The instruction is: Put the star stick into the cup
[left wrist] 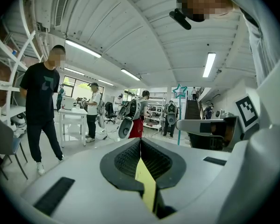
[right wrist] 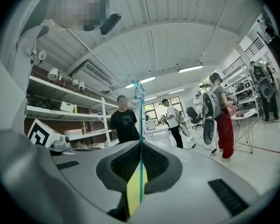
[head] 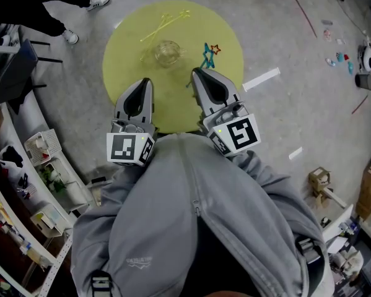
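Bright light from ceiling tubes [left wrist: 209, 64], sharp focus, fisheye-warped edges, black corners.

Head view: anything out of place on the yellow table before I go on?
Nothing spilled or damaged. Yellow sticks lie loose on the table by the cup, not in it. Right tool is shut on the teal star stick; left tool is shut and empty.

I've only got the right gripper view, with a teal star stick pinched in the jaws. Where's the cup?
Observer: Head view shows a clear glass cup standing on the round yellow table, ahead and left of the right gripper holding the teal star stick.
Operator: Is the left gripper carrying anything?
Observer: No, the left gripper has its jaws shut on nothing.
Operator: Any other sticks?
Observer: Yellow star sticks lie beyond the cup.
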